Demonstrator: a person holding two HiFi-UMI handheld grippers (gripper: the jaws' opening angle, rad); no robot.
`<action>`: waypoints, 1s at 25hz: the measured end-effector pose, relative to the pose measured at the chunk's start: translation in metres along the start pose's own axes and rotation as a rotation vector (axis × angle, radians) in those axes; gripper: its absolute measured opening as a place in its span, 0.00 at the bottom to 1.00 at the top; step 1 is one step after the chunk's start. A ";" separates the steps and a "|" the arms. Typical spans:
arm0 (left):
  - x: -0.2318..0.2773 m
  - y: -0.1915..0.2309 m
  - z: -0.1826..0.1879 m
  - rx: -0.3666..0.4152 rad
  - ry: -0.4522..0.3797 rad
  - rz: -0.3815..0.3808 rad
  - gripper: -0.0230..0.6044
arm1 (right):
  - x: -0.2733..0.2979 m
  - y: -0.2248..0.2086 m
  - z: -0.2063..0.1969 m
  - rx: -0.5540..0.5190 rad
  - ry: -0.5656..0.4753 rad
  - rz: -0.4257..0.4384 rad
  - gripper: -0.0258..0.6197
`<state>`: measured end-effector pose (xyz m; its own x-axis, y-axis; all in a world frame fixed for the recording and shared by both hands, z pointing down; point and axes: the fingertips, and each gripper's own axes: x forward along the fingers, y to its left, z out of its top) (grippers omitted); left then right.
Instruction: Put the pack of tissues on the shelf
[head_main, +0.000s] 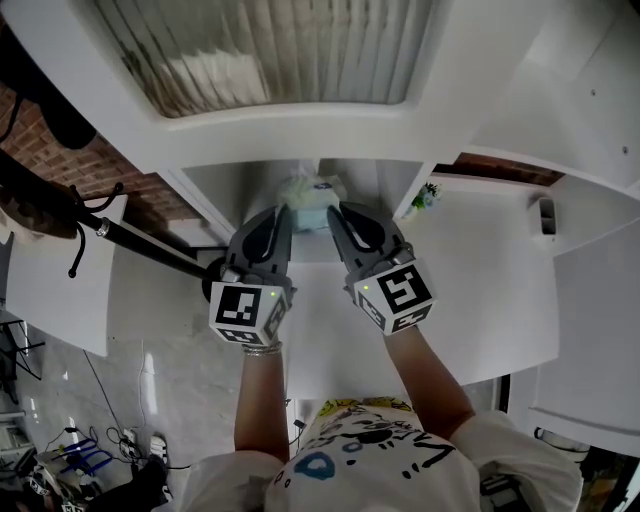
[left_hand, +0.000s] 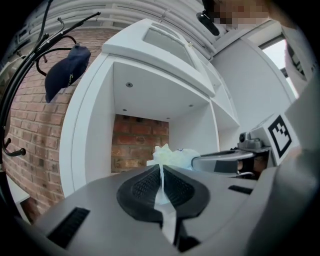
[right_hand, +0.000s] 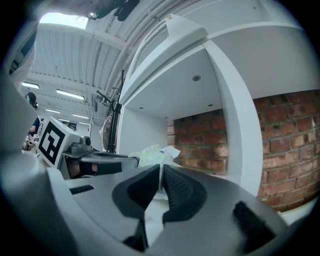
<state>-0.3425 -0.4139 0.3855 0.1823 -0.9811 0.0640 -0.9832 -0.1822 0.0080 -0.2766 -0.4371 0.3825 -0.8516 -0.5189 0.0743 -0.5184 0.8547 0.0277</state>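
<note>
The pack of tissues (head_main: 309, 199), pale green and white in a thin plastic wrapper, hangs between my two grippers at the mouth of the white shelf (head_main: 225, 185). My left gripper (head_main: 284, 216) is shut on the wrapper's left edge. In the left gripper view the film (left_hand: 161, 186) runs between the dark pads and the pack (left_hand: 174, 156) bulges just beyond the left gripper (left_hand: 160, 168). My right gripper (head_main: 338, 213) is shut on the right edge. In the right gripper view the pack (right_hand: 156, 154) sits past the right gripper (right_hand: 161, 169). The shelf compartment (left_hand: 150, 90) has a brick back wall (right_hand: 200, 142).
A black coat stand (head_main: 120, 235) leans at the left, with a dark cap (left_hand: 67, 70) on a hook. A small green plant (head_main: 428, 195) stands on the white surface to the right of the shelf opening. Cables (head_main: 90, 445) lie on the floor at lower left.
</note>
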 end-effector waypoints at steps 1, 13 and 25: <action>0.002 0.001 -0.003 0.002 0.013 0.002 0.07 | 0.002 -0.001 -0.003 0.001 0.010 -0.004 0.09; 0.016 0.008 -0.017 0.025 0.077 0.066 0.07 | 0.013 -0.004 -0.014 -0.022 0.088 -0.076 0.09; 0.023 0.012 -0.015 0.045 0.057 0.107 0.07 | 0.021 -0.007 -0.022 0.036 0.131 -0.142 0.10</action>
<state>-0.3501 -0.4372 0.4018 0.0745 -0.9901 0.1188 -0.9957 -0.0806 -0.0468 -0.2896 -0.4534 0.4059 -0.7534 -0.6260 0.2013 -0.6372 0.7706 0.0113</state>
